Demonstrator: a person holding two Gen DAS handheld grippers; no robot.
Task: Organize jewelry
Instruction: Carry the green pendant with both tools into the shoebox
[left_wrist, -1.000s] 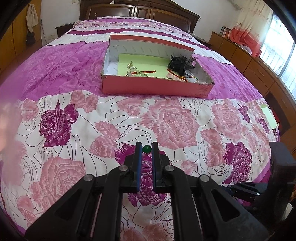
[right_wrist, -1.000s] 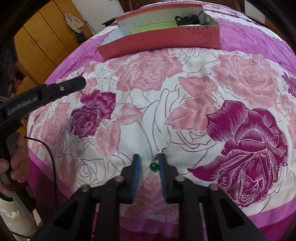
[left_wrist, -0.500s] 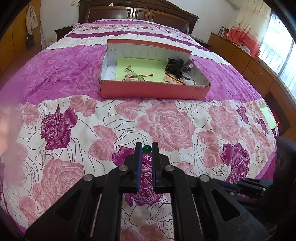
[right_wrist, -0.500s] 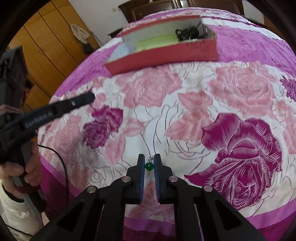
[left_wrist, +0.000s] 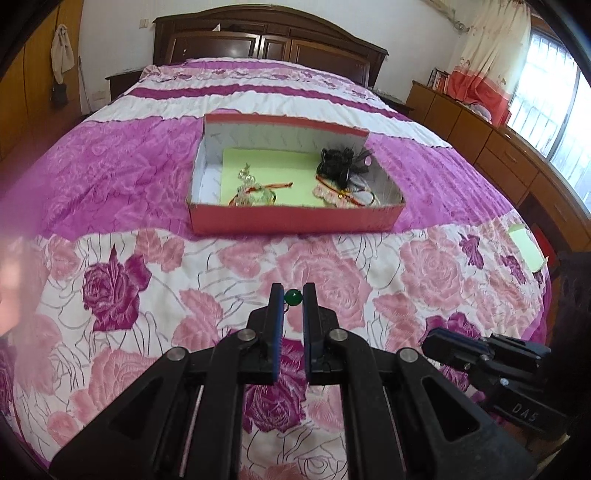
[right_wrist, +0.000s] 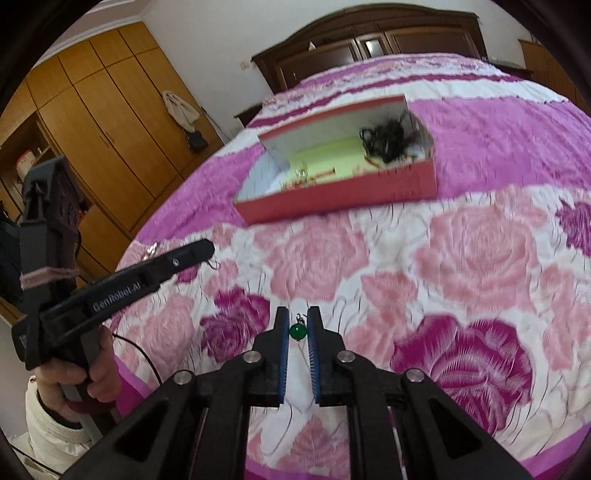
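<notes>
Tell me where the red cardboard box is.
The red cardboard box sits open mid-bed on the floral bedspread, ahead of both grippers, jewelry inside.

My bed (left_wrist: 122, 162) wears a pink and magenta rose quilt. On it, midway toward the headboard, sits a red box (left_wrist: 295, 218); a green paper (left_wrist: 526, 247) lies near its right edge.

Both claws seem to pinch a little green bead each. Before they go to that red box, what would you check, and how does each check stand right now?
1. Left gripper shut on its green bead: ok.
2. Right gripper shut on its green bead: ok.
3. Red box open on top: ok.
4. Free floor inside, on the green paper: ok.
5. Hooks firmly attached to beads: cannot tell.
6. Bedspread between grippers and box free of obstacles: ok.
</notes>
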